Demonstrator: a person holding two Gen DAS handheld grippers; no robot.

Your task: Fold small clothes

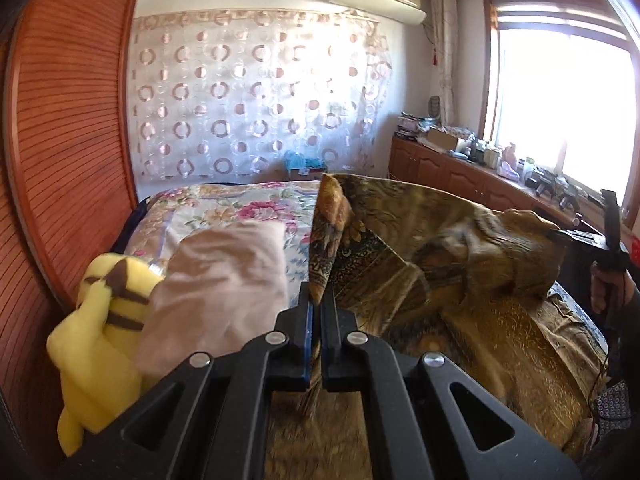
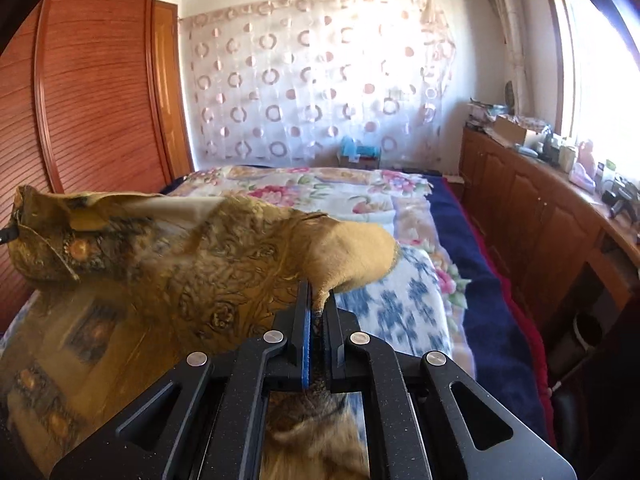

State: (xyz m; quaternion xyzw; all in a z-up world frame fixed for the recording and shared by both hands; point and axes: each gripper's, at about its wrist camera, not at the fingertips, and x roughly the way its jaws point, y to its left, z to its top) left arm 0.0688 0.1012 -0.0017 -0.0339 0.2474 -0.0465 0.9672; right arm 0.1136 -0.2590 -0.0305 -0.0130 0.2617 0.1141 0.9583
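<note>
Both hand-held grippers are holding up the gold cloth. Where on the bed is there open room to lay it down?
Open: the floral quilt between the gold cloth and the far curtain. Crowded: the wardrobe side, where the pink pillow and yellow plush toy sit.

The lifted gold patterned garment (image 1: 432,240) hangs across the middle of the bed (image 2: 472,240), blocking passage between the left gripper (image 1: 319,300) and the right gripper (image 2: 318,300). Left of the garment, a pink folded cloth (image 1: 224,280) and a yellow plush toy (image 1: 104,320) crowd the bed against the wooden wardrobe (image 1: 72,160). Beyond the garment, the floral quilt (image 2: 320,192) lies flat and open. Right of the bed, a cluttered wooden cabinet (image 2: 540,208) leaves a narrow aisle.
</note>
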